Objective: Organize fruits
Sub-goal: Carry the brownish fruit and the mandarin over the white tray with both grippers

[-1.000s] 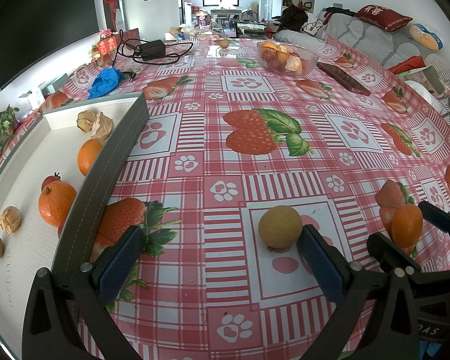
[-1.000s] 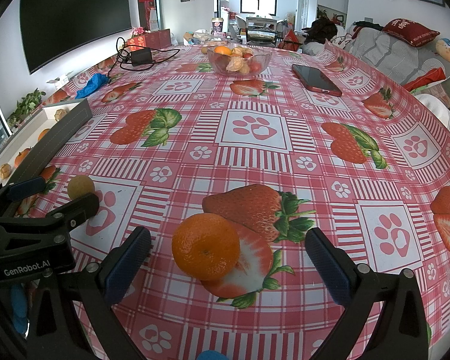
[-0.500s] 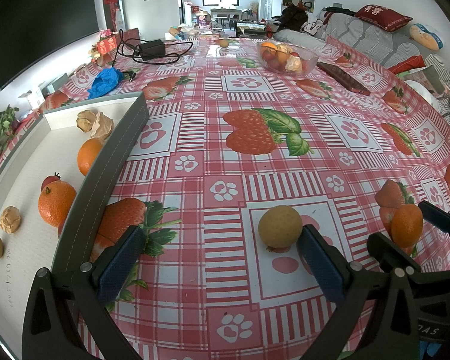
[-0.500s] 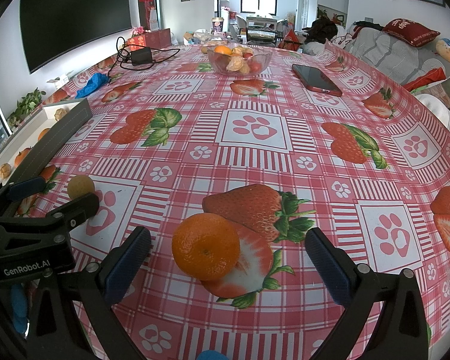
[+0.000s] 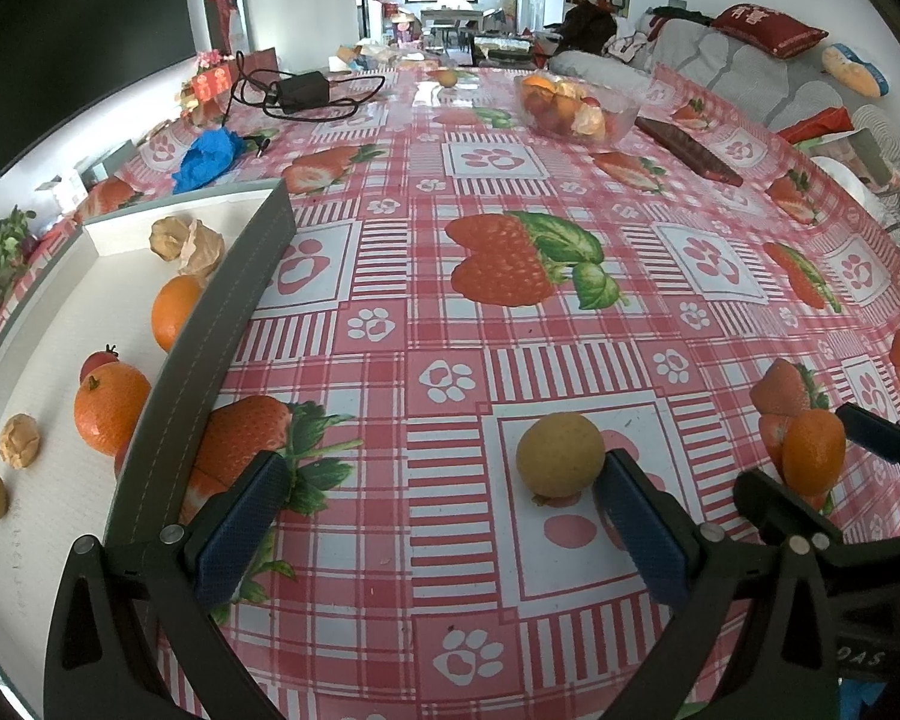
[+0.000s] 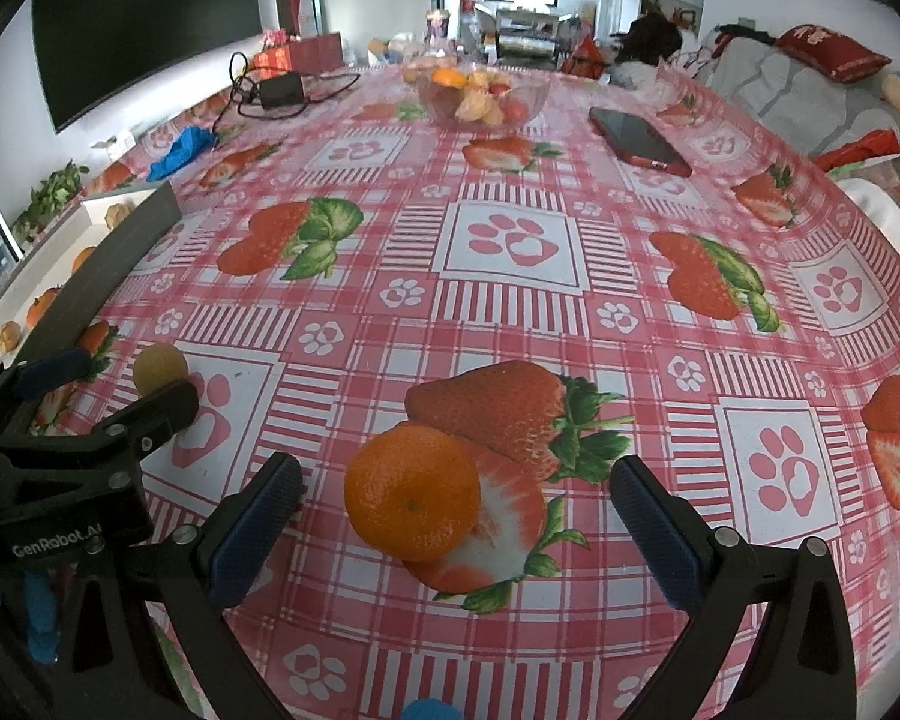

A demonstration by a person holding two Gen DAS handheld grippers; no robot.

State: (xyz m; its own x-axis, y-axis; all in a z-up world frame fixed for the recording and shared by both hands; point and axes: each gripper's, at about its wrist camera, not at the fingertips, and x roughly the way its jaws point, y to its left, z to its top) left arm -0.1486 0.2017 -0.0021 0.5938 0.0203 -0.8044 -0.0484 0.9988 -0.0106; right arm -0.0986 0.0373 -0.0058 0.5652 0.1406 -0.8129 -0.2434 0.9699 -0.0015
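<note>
closest to me, my left gripper (image 5: pixel 438 516) has its jaws spread wide and it grasps nothing. its two blue pads rest low over the checked tablecloth (image 5: pixel 510 324). a small yellow-brown fruit (image 5: pixel 560 453) sits on the cloth just in front of the right pad, touching it or almost; i cannot tell which. it is not in the middle between the pads, it is at the right side.

my right gripper (image 6: pixel 456 516) is also released, the jaws far apart. an orange mandarin (image 6: pixel 412 492) lies on the cloth between the two pads, a little closer to the left one, and touches neither. it sits on a printed strawberry. in the left wrist view i see this same mandarin at the right edge, between the fingers of the right gripper.

to the left of the left gripper stands a white tray (image 5: pixel 210 324) with a grey wall. inside it are two oranges (image 5: pixel 111 408), a small red fruit behind the nearer one, some pale lumpy pieces and one small brown fruit.

further away a blue crumpled thing (image 5: pixel 207 150) lies near the left edge of the table. a dark phone (image 6: pixel 639 141) lies flat on the right side. at the far end is a clear bowl (image 6: pixel 483 96) with mixed fruits, and a black charger with cable (image 5: pixel 303 90).
</note>
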